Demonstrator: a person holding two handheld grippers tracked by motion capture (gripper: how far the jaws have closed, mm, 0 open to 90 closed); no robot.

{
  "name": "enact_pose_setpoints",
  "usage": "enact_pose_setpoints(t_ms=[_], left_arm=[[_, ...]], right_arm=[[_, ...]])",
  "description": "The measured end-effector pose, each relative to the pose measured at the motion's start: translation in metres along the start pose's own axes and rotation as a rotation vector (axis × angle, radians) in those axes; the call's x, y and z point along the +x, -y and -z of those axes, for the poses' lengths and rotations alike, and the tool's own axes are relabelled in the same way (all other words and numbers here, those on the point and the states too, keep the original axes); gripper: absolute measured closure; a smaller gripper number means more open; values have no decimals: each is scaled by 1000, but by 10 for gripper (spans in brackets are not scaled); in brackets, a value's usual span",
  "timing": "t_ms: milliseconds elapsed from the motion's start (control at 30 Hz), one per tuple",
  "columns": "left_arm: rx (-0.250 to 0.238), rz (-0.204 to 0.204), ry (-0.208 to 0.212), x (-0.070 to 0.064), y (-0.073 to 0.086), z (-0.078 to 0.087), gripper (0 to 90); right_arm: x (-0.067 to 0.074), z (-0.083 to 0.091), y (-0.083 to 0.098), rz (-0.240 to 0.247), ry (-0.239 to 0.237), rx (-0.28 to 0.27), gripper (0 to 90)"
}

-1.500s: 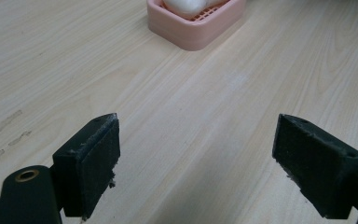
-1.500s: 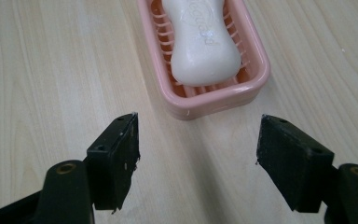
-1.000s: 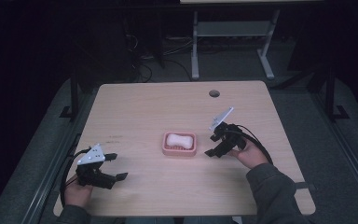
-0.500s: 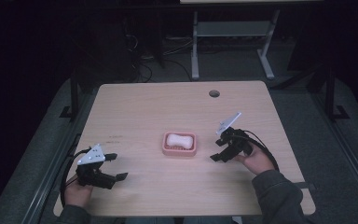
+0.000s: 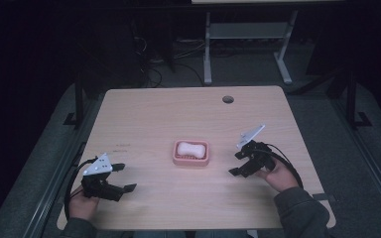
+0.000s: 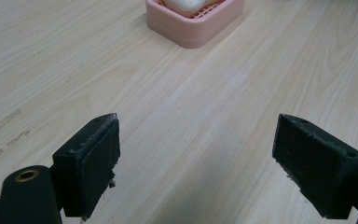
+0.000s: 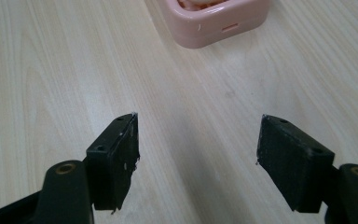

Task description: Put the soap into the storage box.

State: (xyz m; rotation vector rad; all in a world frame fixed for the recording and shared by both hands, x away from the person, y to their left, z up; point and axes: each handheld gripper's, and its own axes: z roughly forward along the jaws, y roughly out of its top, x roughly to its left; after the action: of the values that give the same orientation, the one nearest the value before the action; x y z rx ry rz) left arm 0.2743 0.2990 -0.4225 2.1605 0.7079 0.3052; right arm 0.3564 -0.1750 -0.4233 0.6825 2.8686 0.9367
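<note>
From the high view, a pink soap dish (image 5: 191, 153) sits near the middle of the wooden bench (image 5: 144, 114), with a white bar of soap (image 5: 189, 148) lying in it. The left claw (image 5: 120, 177) rests near the bench's front left corner, jaws apart and empty; the right claw (image 5: 236, 163) hovers to the dish's right, also apart and holding nothing.

In the left gripper view, the dish (image 6: 196, 21) lies well ahead of the spread jaws, the soap (image 6: 183, 4) resting on a slotted insert.

In the right gripper view, the dish (image 7: 216, 19) is closer, its smooth rounded wall facing the camera.

The soap is probably light, hard and slippery, with rounded edges; pinching across its narrower waist seems safest. The dish looks like rigid plastic, best gripped over a side wall.
</note>
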Motion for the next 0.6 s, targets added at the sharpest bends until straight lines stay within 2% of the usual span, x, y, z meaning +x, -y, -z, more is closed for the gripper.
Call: enact_pose_setpoints(t_ms=[333,433,600], left_arm=[[1,0,1,0,0,-1,148],[4,2,1,0,0,-1,148],[5,-4,1,-1,0,-1,148]], right_arm=[[5,1,18,-24,1,-3,290],[8,4,22,-44,0,-6,290],[12,8,30,-44,9,-14,287]])
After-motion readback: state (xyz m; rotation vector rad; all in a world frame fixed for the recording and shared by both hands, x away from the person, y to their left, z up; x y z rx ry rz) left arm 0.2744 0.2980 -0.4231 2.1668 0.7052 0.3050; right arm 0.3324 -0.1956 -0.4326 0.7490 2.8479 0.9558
